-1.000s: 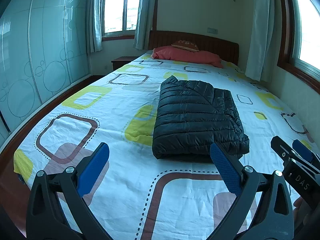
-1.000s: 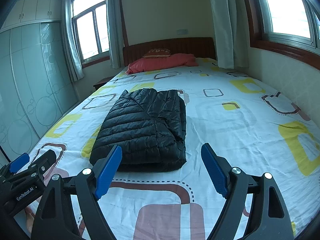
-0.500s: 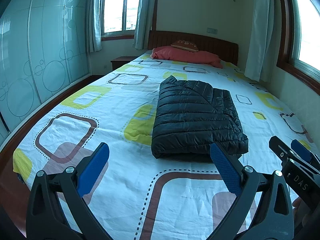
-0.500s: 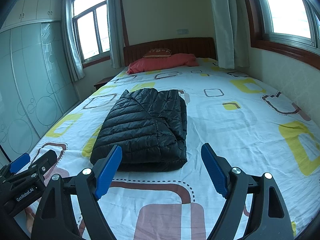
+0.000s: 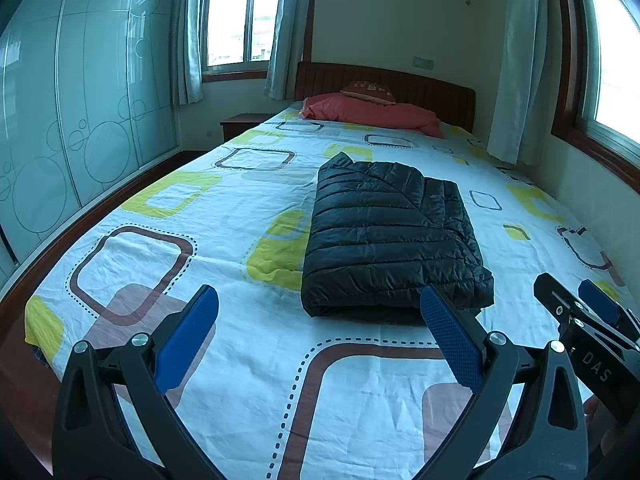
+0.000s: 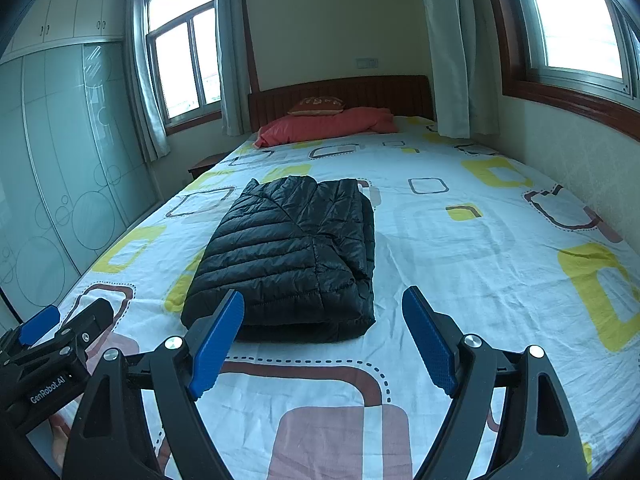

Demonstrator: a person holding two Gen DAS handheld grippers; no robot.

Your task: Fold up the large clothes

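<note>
A black quilted puffer jacket (image 5: 388, 236) lies folded into a thick rectangle in the middle of the bed; it also shows in the right wrist view (image 6: 288, 256). My left gripper (image 5: 320, 336) is open and empty, held above the foot of the bed, short of the jacket's near edge. My right gripper (image 6: 324, 336) is open and empty too, also just short of that near edge. The right gripper shows at the right edge of the left wrist view (image 5: 588, 316), and the left gripper at the left edge of the right wrist view (image 6: 56, 332).
The bed's sheet (image 5: 208, 240) is white with yellow and brown squares. Red pillows (image 5: 372, 114) lie by the wooden headboard (image 6: 360, 92). A glass wardrobe (image 5: 60, 120) stands to the left, a nightstand (image 5: 240, 124) beside the bed, a wall and window to the right.
Both grippers have drawn back slightly and stay open. The jacket has not moved.
</note>
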